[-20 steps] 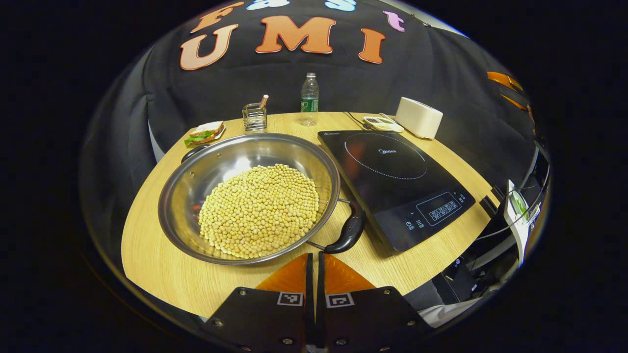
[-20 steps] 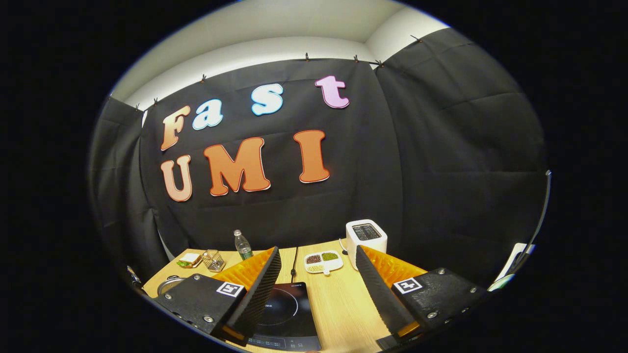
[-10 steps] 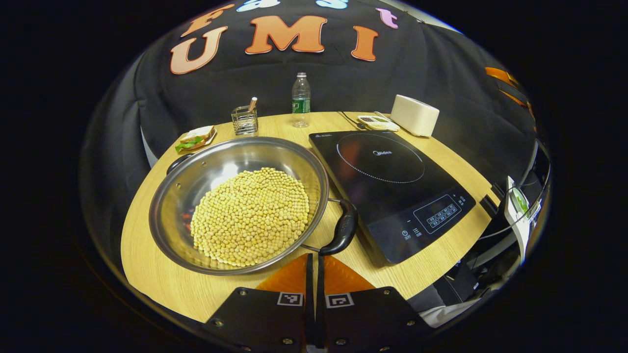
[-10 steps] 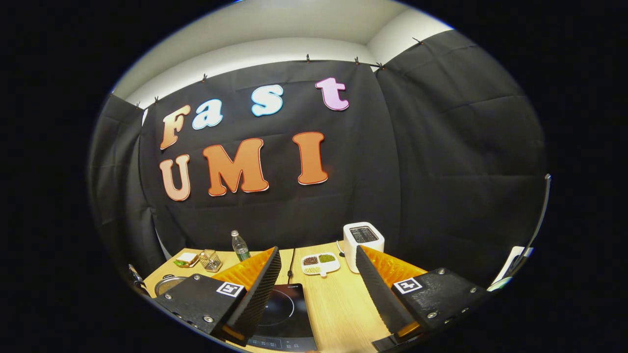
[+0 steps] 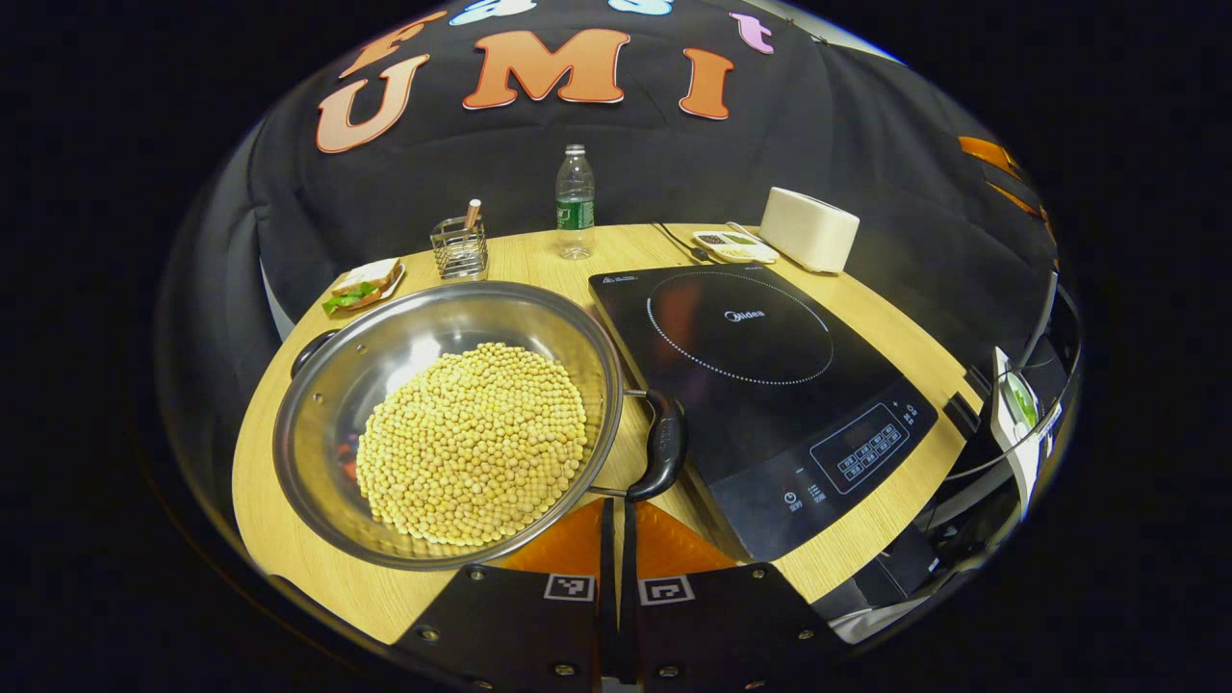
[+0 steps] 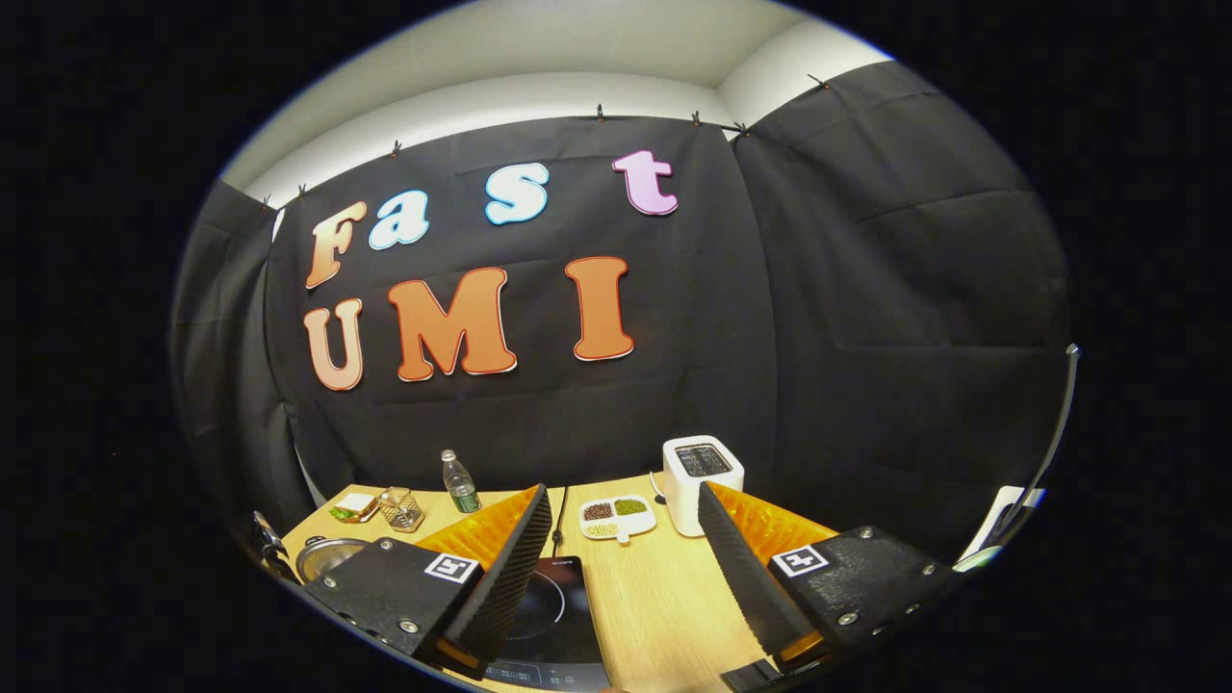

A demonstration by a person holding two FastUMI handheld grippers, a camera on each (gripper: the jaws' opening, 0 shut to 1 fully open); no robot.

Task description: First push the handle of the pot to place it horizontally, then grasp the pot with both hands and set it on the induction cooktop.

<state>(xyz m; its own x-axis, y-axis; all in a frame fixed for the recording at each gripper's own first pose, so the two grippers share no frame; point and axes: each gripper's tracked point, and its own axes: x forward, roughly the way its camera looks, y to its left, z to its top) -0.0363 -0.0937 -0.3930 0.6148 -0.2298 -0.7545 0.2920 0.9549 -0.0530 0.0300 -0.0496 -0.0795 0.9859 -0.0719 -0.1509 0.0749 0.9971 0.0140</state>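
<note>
A pale wooden tabletop (image 5: 539, 260) curves before a black cloth wall. In the left gripper view, we see a wide stainless steel pot (image 5: 318, 404) heaped with yellow soybeans (image 5: 472, 443) at near left, its black side handle (image 5: 664, 448) lying close beside the flat black induction cooktop (image 5: 770, 385) on its right. The left tongs (image 5: 616, 525) are pressed together, empty, their tips just near the handle; we cannot tell whether they touch it. We judge the handle push underway, with lifting and setting down left to do. A brand mark sits on the cooktop's ring, too small to read.

In the right gripper view, the right tongs (image 6: 621, 568) stand wide apart, holding nothing, above the cooktop (image 6: 553, 616), with the pot's rim (image 6: 322, 553) at far left.
</note>
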